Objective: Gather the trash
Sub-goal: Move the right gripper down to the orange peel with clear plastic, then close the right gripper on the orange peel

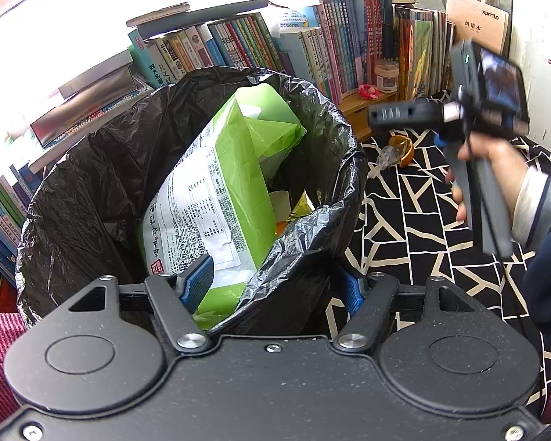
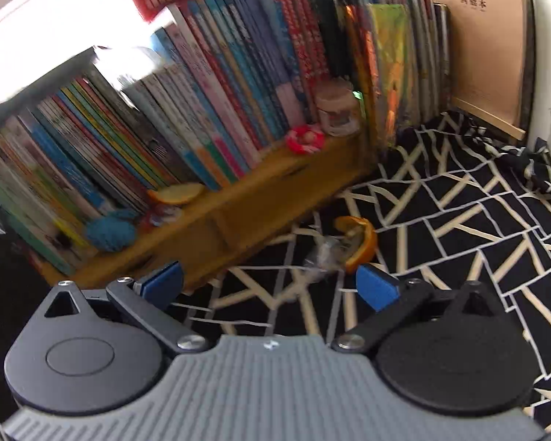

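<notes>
While spread about halfway, clamps the left hand-held gripper (image 1: 275,286) across the near rim of the trash bin (image 1: 92,183): one blue pad inside against the green package (image 1: 216,198), the other outside the black bag liner (image 1: 312,110). Inside the bin, standing on end and leaning: that green-and-white printed package, with scraps of yellow and orange lower down beside it.

Holds the right hand-held gripper (image 2: 272,286) released, jaws at full spread with nothing between them, low over the black cloth with cream lines (image 2: 459,220). Just ahead of its right pad, on that cloth: curled orange peel (image 2: 360,242), touching a crumpled clear wrapper (image 2: 323,257). Well apart from the bin, both.

Another piece of peel (image 2: 176,193) on the wooden shelf ledge (image 2: 275,198), in front of the row of books (image 2: 220,92), near a blue knitted ball (image 2: 110,235). Much blurred in the right wrist view.
</notes>
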